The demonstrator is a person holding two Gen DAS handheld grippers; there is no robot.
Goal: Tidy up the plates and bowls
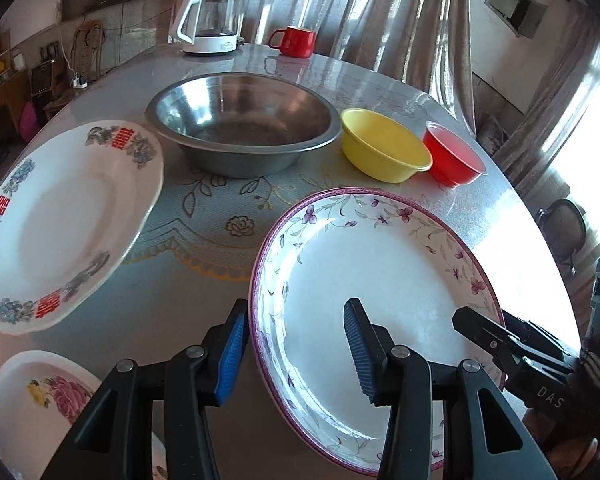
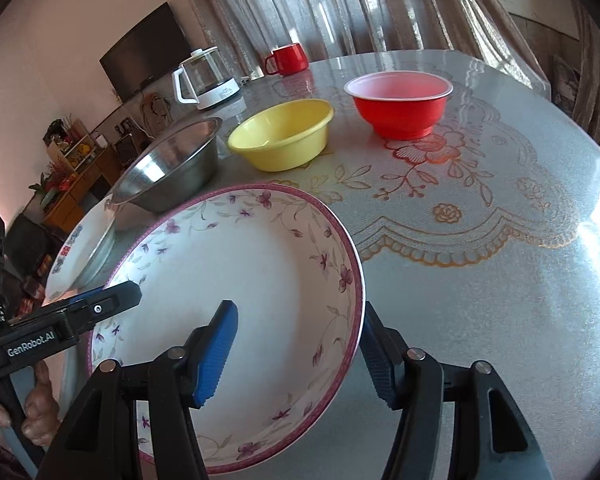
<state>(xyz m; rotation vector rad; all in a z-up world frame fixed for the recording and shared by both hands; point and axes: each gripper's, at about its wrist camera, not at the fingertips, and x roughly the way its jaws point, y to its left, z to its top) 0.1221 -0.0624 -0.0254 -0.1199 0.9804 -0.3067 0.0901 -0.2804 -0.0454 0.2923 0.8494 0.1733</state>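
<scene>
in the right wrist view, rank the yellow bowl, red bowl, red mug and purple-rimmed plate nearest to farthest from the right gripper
1. Purple-rimmed plate: its rim sits between the fingers of the right gripper.
2. Yellow bowl: beyond the plate, centre.
3. Red bowl: farther back, to the right.
4. Red mug: at the far table edge, by the curtain.

Steel basin [image 1: 244,128] stands behind both plates [image 1: 380,320], bowls [image 1: 384,148] to its right.

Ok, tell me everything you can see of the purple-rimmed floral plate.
The purple-rimmed plate is a deep, glossy white dish, ceramic by its look, with a purple edge band and small violet flowers and vines inside its wall. It is empty and tilted off the table. The left tongs straddle its left rim, the right tongs its right rim.
</scene>
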